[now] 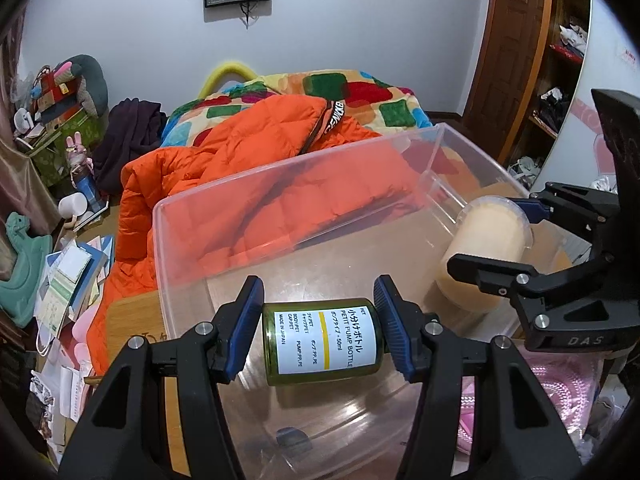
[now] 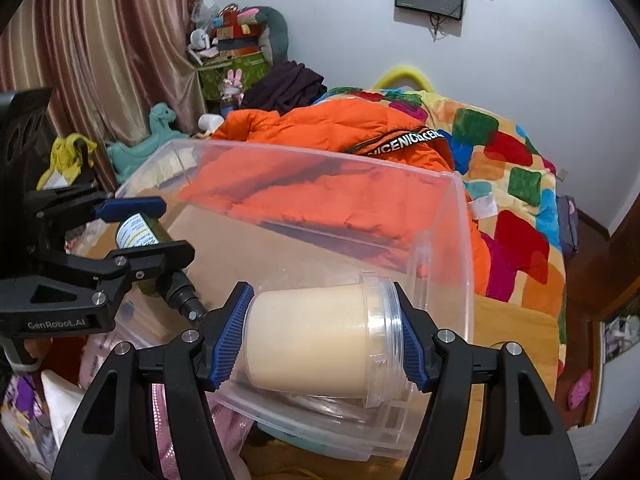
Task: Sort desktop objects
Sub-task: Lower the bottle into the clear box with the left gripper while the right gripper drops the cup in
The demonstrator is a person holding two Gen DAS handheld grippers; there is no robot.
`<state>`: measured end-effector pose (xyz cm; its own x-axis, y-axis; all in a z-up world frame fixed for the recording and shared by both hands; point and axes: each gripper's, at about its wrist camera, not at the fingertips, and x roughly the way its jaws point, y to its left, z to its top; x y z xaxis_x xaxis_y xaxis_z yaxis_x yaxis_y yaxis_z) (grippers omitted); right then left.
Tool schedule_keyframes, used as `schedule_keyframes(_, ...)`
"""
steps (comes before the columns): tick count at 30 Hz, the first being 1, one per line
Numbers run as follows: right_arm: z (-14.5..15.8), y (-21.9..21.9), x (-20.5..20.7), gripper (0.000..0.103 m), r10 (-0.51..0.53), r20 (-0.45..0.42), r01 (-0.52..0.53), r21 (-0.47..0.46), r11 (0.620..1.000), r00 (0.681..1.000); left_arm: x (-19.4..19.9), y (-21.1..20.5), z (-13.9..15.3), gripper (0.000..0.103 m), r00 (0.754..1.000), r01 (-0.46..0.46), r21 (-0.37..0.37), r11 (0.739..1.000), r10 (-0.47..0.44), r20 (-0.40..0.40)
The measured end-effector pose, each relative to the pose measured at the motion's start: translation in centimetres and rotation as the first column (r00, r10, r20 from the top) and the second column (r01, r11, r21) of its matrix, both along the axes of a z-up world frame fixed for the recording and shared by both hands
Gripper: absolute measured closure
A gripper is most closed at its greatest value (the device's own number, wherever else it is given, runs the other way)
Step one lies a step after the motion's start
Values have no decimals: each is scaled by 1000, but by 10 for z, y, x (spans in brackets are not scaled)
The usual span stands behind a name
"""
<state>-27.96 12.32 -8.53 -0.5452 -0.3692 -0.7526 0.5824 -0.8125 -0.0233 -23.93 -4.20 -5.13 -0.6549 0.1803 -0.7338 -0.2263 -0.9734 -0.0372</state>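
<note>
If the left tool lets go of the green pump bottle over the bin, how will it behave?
The green pump bottle lies sideways in the left tool, so it would probably roll on the clear bin's smooth floor. Small plastic: likely light, unlikely to break.

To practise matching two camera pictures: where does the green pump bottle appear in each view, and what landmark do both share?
Left wrist view: green pump bottle sits bottom centre, lying sideways between the left gripper pads.
Right wrist view: the bottle is at the left edge, held in that gripper.
Shared landmark: the clear plastic bin, with the orange jacket behind it.
</note>
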Motion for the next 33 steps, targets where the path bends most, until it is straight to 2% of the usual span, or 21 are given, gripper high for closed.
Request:
schedule_keyframes(9,3,-1,0,38,-13,28,13,17,1000,1000,4,4,0,46,1000,4,-20,1000,-4,8)
schedule_keyframes(12,9,-4,12,35,0,-28,1,39,999,1000,7,5,3,46,1000,3,-9,1000,-3,8)
schedule_keyframes(17,24,-6,36,22,16,-155,-4,74,997,988,14,6,12,46,1000,-8,-12,1000,8,-10)
schedule_keyframes(19,30,-4,44,20,9,-206,9,86,996,978,17,6,15,42,1000,-21,-14,1000,21,-18)
schedule_keyframes(21,38,2,51,18,-21,-253,43,81,996,967,21,4,19,32,999,-26,-6,1000,26,-27)
schedule_keyframes(23,45,10,56,14,-49,-275,66,55,996,960,27,4,25,29,999,-31,4,1000,31,-44)
schedule_keyframes(27,60,27,67,12,-99,-303,106,6,994,948,38,1,38,19,995,-58,13,998,59,-81)
schedule_keyframes(33,77,46,93,9,-149,-394,158,-9,987,907,70,-5,66,7,977,-90,34,995,95,-188)
